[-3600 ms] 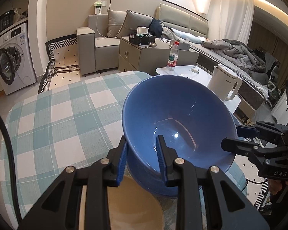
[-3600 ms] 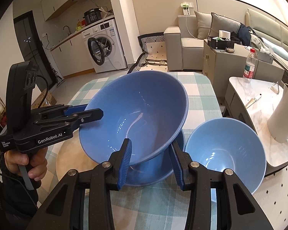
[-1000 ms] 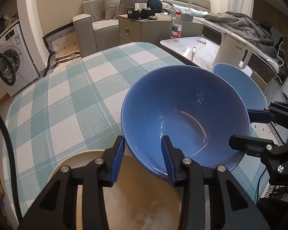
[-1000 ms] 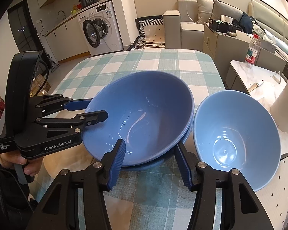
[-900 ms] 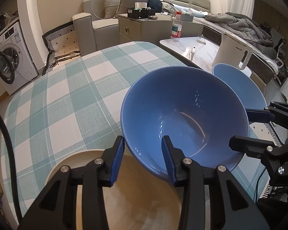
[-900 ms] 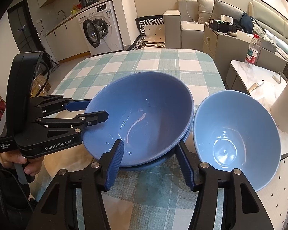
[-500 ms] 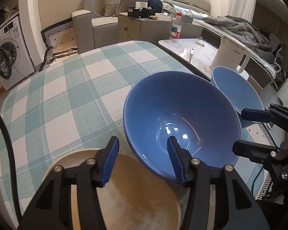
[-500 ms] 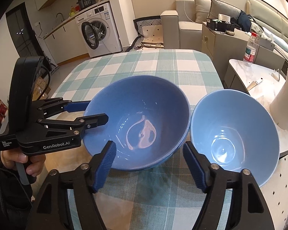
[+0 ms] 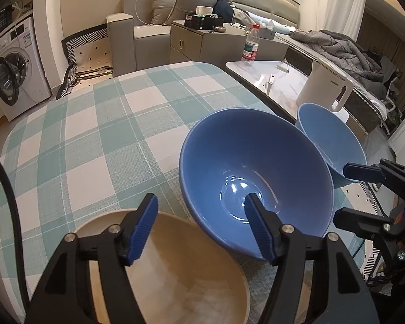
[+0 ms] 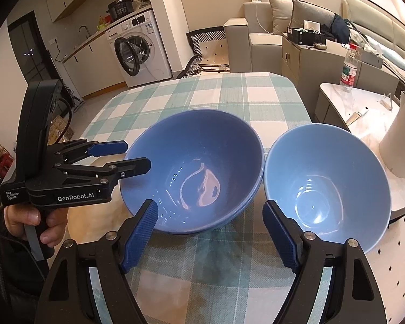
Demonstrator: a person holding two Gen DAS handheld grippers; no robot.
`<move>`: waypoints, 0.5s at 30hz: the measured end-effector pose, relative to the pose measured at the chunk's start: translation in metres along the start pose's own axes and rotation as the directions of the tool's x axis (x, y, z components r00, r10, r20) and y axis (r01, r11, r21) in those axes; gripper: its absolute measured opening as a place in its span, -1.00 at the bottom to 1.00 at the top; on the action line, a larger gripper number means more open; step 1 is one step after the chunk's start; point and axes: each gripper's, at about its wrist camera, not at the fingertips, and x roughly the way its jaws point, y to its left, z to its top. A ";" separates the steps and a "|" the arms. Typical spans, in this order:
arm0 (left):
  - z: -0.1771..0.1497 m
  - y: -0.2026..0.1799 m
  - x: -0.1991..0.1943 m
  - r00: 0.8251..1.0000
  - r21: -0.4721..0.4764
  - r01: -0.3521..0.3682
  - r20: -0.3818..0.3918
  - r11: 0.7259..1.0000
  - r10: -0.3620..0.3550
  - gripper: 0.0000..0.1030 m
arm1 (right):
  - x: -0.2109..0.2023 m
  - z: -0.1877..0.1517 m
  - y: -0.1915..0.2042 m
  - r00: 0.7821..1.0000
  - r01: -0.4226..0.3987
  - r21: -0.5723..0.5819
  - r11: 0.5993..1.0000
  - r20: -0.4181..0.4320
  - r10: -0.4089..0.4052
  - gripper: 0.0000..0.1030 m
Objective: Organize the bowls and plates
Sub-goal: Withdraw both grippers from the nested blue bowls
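A dark blue bowl (image 9: 256,172) (image 10: 197,167) sits nested in another dark blue bowl on the checked tablecloth (image 9: 94,135). A lighter blue bowl (image 10: 326,183) (image 9: 334,140) stands just right of it at the table's edge. A beige plate (image 9: 175,275) lies under my left gripper (image 9: 202,226), which is open and empty, its right finger over the dark bowl's near rim. My right gripper (image 10: 218,232) is open and empty in front of the two bowls. The left gripper also shows in the right wrist view (image 10: 127,156), at the bowl's left rim.
A white kettle (image 9: 326,91) and a water bottle (image 9: 251,46) stand on a low white table (image 10: 359,113) to the right. A sofa (image 9: 137,35), cabinet (image 9: 202,40) and washing machine (image 10: 140,51) lie beyond the table.
Both grippers let go of the dark blue bowl, which now rests nested in the lower one. Both have opened wide and drawn back a little.
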 end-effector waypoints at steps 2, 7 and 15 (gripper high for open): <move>0.001 0.000 -0.001 1.000 0.000 0.001 0.006 1.000 -0.001 0.45 | -0.002 -0.001 -0.002 1.000 0.000 0.006 1.000 0.005 0.000 0.59; 0.002 -0.001 -0.004 1.000 -0.002 0.011 0.015 1.000 -0.011 0.51 | -0.003 -0.003 -0.005 1.000 -0.007 0.014 1.000 0.009 0.007 0.59; 0.006 -0.004 -0.005 1.000 0.001 0.005 0.020 1.000 -0.005 0.55 | -0.011 -0.004 -0.012 0.999 -0.005 0.034 0.999 0.039 0.004 0.59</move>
